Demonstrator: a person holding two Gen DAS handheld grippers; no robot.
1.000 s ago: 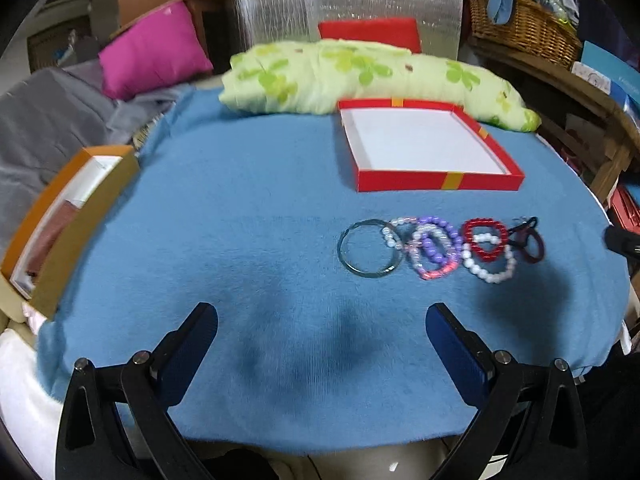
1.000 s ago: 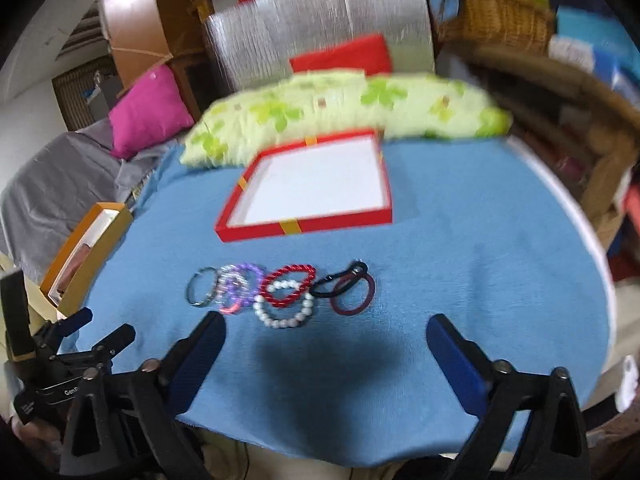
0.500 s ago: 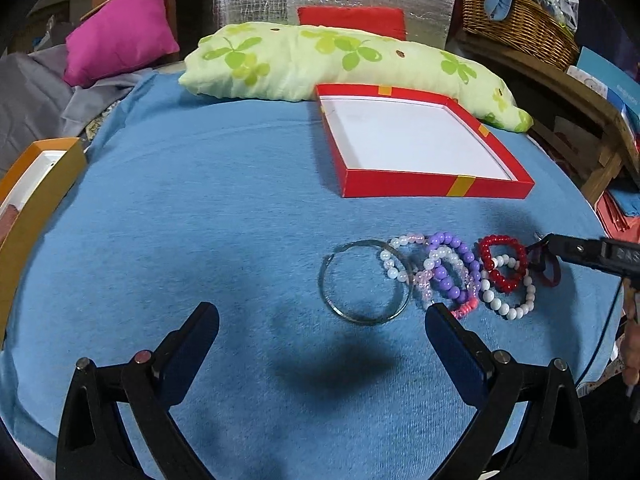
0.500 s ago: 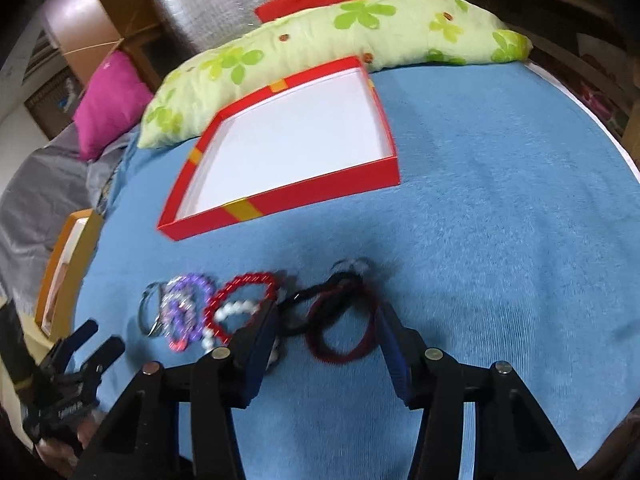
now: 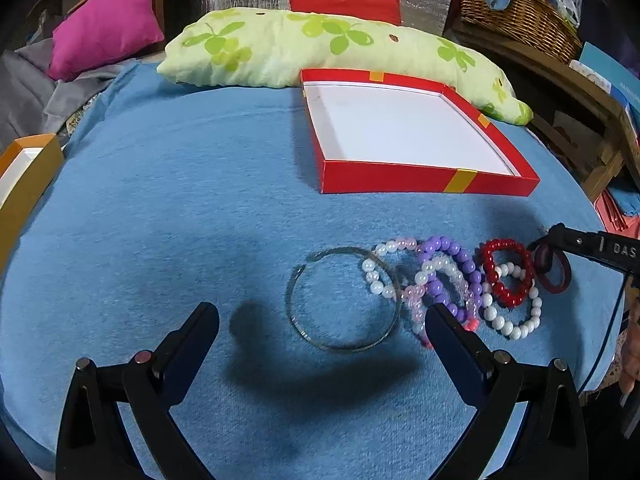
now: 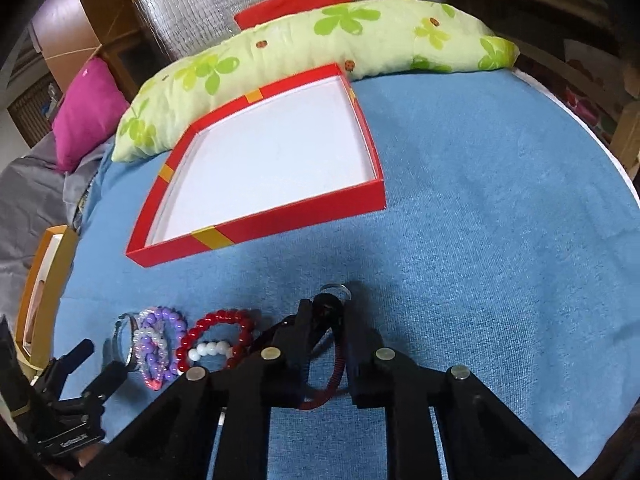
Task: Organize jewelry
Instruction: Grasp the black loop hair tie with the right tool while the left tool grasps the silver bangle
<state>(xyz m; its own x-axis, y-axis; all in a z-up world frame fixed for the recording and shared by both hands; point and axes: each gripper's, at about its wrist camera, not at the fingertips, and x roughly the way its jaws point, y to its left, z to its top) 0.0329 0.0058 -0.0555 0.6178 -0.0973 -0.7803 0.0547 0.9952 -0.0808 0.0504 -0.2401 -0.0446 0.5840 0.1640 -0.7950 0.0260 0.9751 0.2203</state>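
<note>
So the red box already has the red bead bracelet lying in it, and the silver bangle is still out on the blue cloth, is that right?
Not quite. The red box holds nothing: its white floor is bare in both wrist views. The red bead bracelet still lies on the blue cloth in the row of jewelry, as the left wrist view shows. The silver bangle is out on the cloth, as you said.

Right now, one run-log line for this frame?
phase: first pick | right gripper: closing on dark cord bracelet | left gripper: open over silver bangle | red box: empty
</note>
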